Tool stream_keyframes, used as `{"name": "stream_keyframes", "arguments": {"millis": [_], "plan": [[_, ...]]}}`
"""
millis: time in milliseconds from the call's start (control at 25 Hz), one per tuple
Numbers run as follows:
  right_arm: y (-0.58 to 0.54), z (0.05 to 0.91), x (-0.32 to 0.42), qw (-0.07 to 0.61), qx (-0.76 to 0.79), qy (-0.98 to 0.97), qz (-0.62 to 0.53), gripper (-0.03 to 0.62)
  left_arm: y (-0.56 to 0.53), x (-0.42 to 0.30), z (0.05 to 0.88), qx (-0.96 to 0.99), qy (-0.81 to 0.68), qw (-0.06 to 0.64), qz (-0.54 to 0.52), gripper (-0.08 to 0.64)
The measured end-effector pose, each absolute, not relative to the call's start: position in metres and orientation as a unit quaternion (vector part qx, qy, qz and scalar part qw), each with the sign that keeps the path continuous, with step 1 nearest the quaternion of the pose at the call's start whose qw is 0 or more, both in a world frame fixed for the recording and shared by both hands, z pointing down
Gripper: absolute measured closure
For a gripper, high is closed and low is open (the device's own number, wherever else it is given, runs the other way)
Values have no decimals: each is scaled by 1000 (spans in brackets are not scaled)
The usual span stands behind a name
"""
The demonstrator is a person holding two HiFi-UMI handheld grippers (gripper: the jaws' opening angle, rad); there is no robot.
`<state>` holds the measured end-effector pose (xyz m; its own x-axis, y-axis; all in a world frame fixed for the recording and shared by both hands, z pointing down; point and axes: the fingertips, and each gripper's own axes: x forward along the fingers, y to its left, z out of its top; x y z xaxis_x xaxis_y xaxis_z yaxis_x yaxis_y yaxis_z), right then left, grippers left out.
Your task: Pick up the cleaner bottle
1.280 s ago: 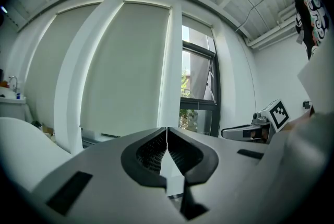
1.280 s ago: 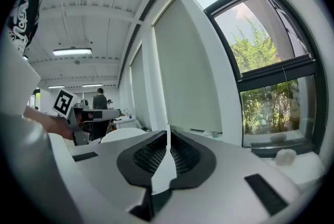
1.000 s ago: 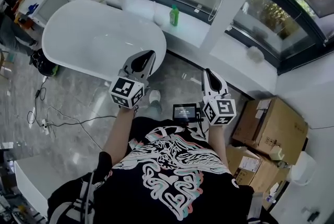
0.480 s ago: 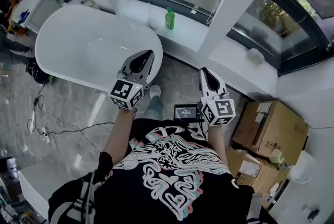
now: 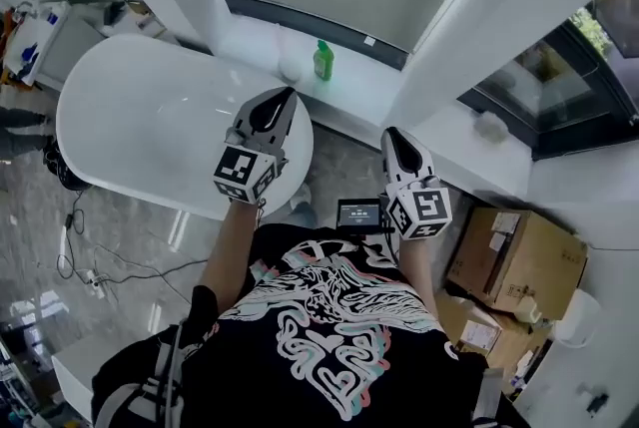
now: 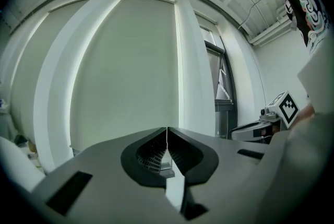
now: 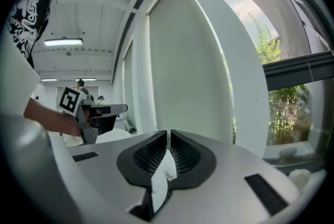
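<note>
The green cleaner bottle (image 5: 322, 60) stands upright on the white window sill (image 5: 361, 80), just beside a small white rounded object (image 5: 289, 68) whose nature cannot be made out. Neither gripper touches it. The left gripper (image 5: 285, 98) is held out level over the near end of the white bathtub (image 5: 130, 112), its tips pointing toward the sill; the bottle lies beyond them and a little to the right, well apart. In the left gripper view its two jaws meet at the tips with no gap and nothing between them, and ahead of them is only the pale window blind (image 6: 125, 71) between white pillars. The right gripper (image 5: 391, 134) is held beside the left one, over the grey floor below the sill, farther from the bottle. In the right gripper view its jaws stand almost together, with only a thin slit between the ribbed pads, and they hold nothing; past them is a white pillar and a window with greenery outside. The bottle shows in neither gripper view. A small screen (image 5: 357, 213) sits at the person's chest between the two forearms, cardboard boxes (image 5: 514, 251) are stacked on the floor to the right, and cables (image 5: 100, 261) trail over the floor to the left.
</note>
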<state>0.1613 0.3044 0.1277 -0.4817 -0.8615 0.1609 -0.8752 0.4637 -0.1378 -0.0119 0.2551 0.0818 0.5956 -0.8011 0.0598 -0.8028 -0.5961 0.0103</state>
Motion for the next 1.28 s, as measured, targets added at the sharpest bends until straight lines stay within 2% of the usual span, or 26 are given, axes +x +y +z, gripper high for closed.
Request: {"name": "stream_keyframes", "arguments": {"millis": [400, 720, 1040, 1280], "plan": [[200, 114, 106, -33, 475, -871, 120, 549, 141, -64, 88, 896, -444, 24, 23, 538], [152, 129, 74, 16, 478, -871, 116, 556, 95, -86, 95, 910, -414, 30, 18, 539], [127, 144, 71, -32, 464, -870, 164, 556, 72, -85, 111, 908, -416, 33, 27, 538], [94, 151, 84, 0, 496, -861, 113, 555, 44, -76, 119, 911, -409, 24, 40, 538]]}}
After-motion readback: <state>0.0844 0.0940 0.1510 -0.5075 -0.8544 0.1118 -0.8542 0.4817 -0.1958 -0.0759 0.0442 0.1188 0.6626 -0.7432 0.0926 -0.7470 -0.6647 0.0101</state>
